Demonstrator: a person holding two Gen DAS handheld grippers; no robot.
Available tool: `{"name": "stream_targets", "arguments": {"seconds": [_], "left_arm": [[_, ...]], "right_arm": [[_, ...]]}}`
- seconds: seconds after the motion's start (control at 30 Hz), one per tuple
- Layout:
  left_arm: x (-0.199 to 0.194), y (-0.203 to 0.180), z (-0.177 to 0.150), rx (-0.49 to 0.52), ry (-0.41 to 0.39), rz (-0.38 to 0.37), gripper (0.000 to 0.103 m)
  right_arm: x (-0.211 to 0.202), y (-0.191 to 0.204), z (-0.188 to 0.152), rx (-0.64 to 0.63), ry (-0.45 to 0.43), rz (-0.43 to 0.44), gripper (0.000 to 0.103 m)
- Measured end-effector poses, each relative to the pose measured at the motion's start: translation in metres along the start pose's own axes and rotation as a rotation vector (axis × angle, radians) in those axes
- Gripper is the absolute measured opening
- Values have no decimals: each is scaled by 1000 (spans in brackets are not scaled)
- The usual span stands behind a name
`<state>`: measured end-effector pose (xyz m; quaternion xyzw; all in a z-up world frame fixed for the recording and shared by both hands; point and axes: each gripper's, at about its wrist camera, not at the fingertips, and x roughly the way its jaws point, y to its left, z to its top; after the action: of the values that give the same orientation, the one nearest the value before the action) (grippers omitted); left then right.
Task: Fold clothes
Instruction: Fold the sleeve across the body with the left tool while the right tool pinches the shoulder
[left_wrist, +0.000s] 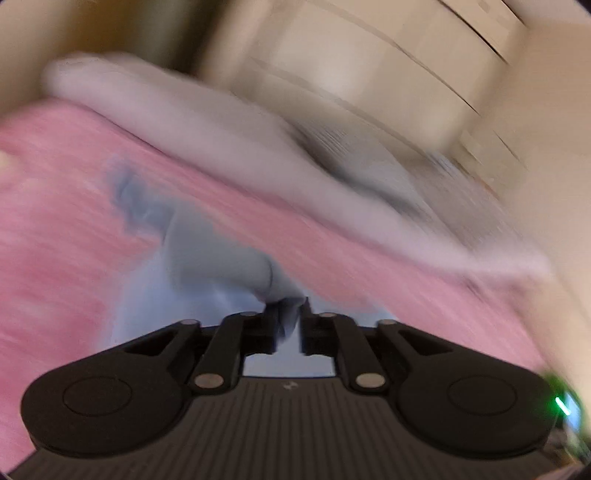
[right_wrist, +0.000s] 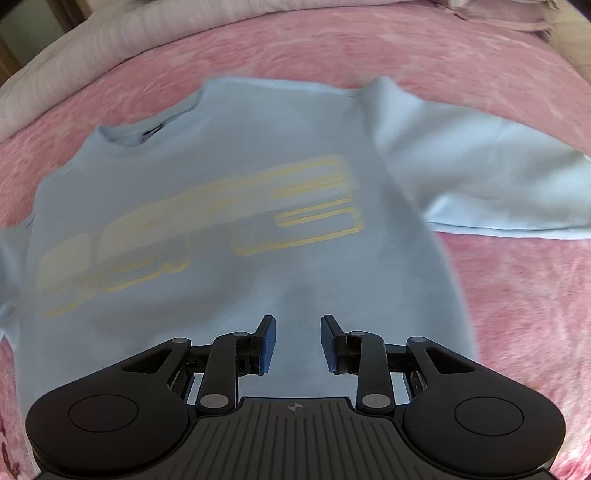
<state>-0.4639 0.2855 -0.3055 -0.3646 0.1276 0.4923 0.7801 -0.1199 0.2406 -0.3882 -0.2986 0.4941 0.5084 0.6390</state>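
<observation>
A light blue T-shirt (right_wrist: 236, 177) with yellow lettering lies face up on a pink blanket (right_wrist: 498, 280), collar toward the far left, one sleeve (right_wrist: 480, 177) spread to the right. My right gripper (right_wrist: 297, 341) is open and empty, hovering over the shirt's lower middle. In the blurred left wrist view, my left gripper (left_wrist: 288, 317) is shut on a bunched fold of the light blue shirt (left_wrist: 207, 258), which trails away over the pink blanket (left_wrist: 55, 221).
A pale grey-white quilt (right_wrist: 92, 40) lies along the far edge of the bed; it also shows in the left wrist view (left_wrist: 207, 125). Beige cabinets (left_wrist: 388, 62) stand beyond the bed. The left wrist view is heavily motion-blurred.
</observation>
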Motion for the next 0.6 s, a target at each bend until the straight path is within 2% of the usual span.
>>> {"name": "stream_targets", "arguments": {"seconds": [0.1, 0.23, 0.3, 0.4, 0.5, 0.6], "left_arm": [[38, -34, -43, -41, 185, -36, 15], [45, -34, -80, -89, 317, 30, 15], [37, -22, -90, -95, 353, 76, 15], [23, -5, -98, -85, 381, 148, 15], [17, 13, -92, -78, 378, 219, 15], [17, 29, -82, -81, 371, 274, 15]], "right_arm": [[-4, -19, 7, 38, -6, 5, 31], [-10, -41, 14, 78, -14, 32, 31], [-10, -47, 17, 97, -15, 77, 31], [-7, -48, 20, 149, -24, 222, 31], [4, -38, 28, 219, -6, 379, 31], [20, -21, 34, 252, 30, 448, 31]]}}
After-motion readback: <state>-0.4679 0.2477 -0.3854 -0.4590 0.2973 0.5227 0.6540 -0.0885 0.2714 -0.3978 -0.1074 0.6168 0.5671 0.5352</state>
